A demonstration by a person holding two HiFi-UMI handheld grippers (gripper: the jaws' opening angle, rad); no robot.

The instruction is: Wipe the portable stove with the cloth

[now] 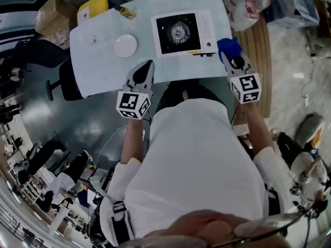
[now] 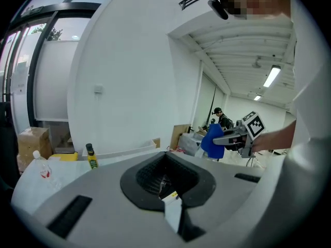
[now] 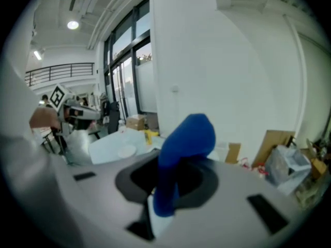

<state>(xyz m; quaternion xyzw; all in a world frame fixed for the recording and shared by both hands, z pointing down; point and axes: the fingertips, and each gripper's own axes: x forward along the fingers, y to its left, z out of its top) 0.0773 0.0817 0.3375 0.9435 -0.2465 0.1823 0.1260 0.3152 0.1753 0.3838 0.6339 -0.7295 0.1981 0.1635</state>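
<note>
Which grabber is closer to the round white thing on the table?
Left. The left gripper hovers just right of the white disc, toward the person. The right gripper, shut on the blue cloth, is beyond the stove's right side.

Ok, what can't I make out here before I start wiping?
- Dirt on the portable stove: too small in the head view, and neither gripper view shows it clearly.
- Tips of the right gripper: covered by the cloth in its own view.
- Near edge of the table: partly hidden by the person in the head view.
- Label on the bottle: too small in the left gripper view.
</note>
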